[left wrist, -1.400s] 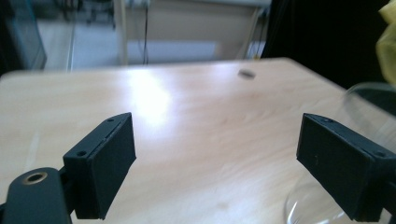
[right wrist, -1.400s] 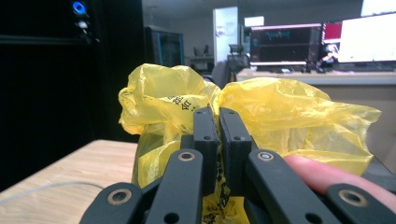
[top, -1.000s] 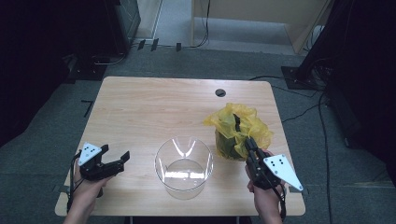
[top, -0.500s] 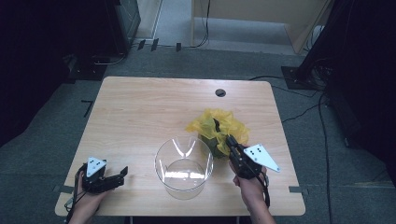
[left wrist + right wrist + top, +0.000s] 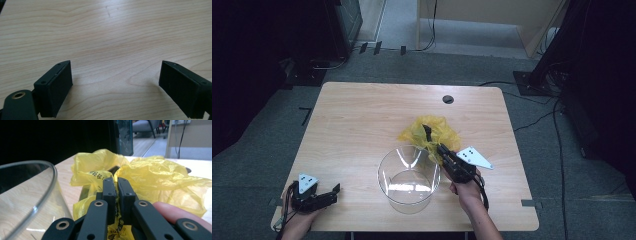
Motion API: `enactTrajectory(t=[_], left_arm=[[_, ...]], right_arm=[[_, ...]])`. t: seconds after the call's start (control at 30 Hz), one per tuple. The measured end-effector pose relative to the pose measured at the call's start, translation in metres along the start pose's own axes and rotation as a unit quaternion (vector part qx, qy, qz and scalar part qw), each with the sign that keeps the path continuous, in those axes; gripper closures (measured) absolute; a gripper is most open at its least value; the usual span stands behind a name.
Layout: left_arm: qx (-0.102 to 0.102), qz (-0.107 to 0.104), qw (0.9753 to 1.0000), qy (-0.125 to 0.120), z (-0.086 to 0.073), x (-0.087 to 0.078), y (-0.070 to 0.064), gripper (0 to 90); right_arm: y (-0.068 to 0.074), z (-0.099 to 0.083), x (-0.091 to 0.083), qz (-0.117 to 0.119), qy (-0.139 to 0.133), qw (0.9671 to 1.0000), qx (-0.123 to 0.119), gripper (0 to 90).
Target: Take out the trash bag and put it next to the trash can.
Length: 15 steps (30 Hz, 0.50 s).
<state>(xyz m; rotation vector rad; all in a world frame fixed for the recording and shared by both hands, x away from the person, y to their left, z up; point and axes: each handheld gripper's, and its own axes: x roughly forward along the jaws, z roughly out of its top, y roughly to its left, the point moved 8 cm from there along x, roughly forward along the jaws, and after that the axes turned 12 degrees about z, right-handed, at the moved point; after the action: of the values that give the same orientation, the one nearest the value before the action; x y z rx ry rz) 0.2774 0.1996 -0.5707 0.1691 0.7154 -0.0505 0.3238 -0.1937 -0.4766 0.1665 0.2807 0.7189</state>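
Yellow plastic bag (image 5: pixel 430 133) is clamped in the right gripper (image 5: pixel 441 150), held at 1 o'clock just beside the glass bowl (image 5: pixel 408 179) rim; left gripper (image 5: pixel 332 192), jaws spread wide, rests at the wooden table's (image 5: pixel 362 115) 7 o'clock corner

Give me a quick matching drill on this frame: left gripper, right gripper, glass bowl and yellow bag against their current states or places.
Things:
1. left gripper
2. right gripper
3. glass bowl
4. yellow plastic bag

States or places:
A. pinched between shut jaws, beside the bowl's rim
B. jaws wide apart over bare wood, at the table's near left corner
C. empty, upright at the near edge
D. jaws shut on thin plastic

Pairs: 1-B, 2-D, 3-C, 4-A
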Motion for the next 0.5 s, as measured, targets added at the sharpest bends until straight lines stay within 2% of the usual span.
enactTrajectory(t=[0.23, 0.37, 0.5], left_arm=[[-0.002, 0.011, 0.9999, 0.009, 0.0, 0.003, 0.001, 11.5], [-0.003, 0.011, 0.9999, 0.009, 0.001, 0.004, 0.001, 11.6], [-0.003, 0.01, 0.9999, 0.009, 0.002, 0.005, 0.001, 11.6]], right_arm=[[-0.006, 0.006, -0.012, -0.011, -0.005, 0.9999, 0.0, 69.4], [-0.004, 0.012, -0.021, -0.012, -0.013, 0.9998, -0.007, 51.4], [0.001, 0.022, -0.029, 0.005, -0.03, 0.9995, 0.002, 38.9]])
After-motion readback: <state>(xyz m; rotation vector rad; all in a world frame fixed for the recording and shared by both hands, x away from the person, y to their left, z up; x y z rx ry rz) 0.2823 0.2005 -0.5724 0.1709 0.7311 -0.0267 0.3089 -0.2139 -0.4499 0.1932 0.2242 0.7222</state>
